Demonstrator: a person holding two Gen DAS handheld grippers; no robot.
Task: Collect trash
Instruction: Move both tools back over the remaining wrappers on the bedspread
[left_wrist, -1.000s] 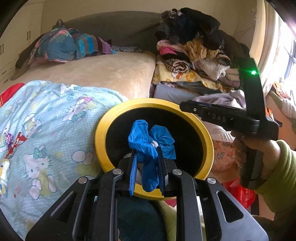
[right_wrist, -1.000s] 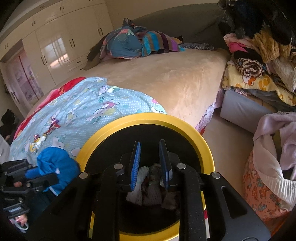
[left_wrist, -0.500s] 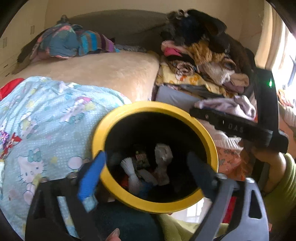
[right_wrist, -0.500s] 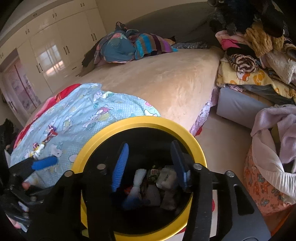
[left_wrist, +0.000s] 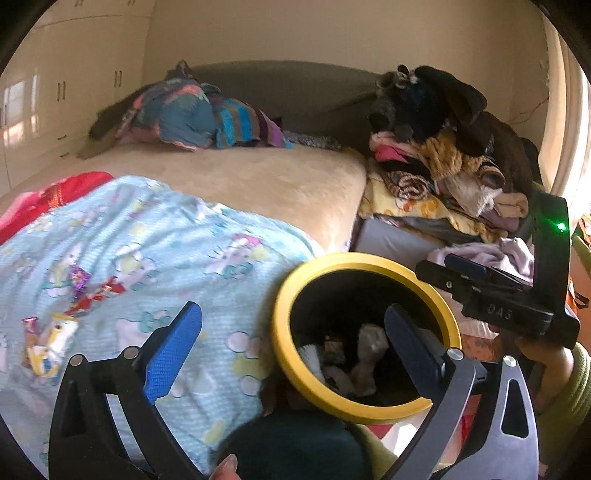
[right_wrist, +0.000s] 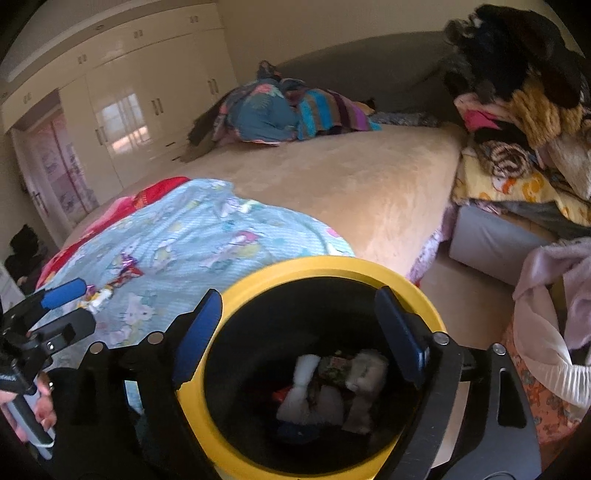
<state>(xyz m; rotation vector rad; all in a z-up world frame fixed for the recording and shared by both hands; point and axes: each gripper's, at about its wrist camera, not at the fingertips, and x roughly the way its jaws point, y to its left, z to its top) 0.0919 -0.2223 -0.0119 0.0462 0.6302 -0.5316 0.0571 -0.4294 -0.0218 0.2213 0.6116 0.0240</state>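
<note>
A yellow-rimmed black bin (left_wrist: 284, 354) (right_wrist: 369, 266) stands beside the bed, with white crumpled trash (left_wrist: 365, 343) (right_wrist: 306, 387) inside. My left gripper (left_wrist: 291, 332) is wide open and empty, over the bin's left rim and the blanket. My right gripper (right_wrist: 301, 332) is wide open and empty, its fingers straddling the bin's mouth. Candy wrappers (left_wrist: 48, 339) (right_wrist: 122, 273) lie on the light blue cartoon blanket (left_wrist: 147, 258) (right_wrist: 192, 236). The right gripper's body also shows in the left wrist view (left_wrist: 498, 291), and the left gripper's fingers show in the right wrist view (right_wrist: 62, 306).
A beige bed (left_wrist: 277, 177) (right_wrist: 351, 177) holds a heap of colourful clothes (left_wrist: 195, 118) at the back. A tall pile of folded clothes (left_wrist: 443, 147) (right_wrist: 517, 122) stands to the right. White wardrobes (right_wrist: 129, 103) line the left wall. A laundry basket (right_wrist: 546, 332) sits at right.
My left gripper opened and dropped the blue glove into the bin, then swung left toward the blanket. My right gripper opened wide over the bin.
</note>
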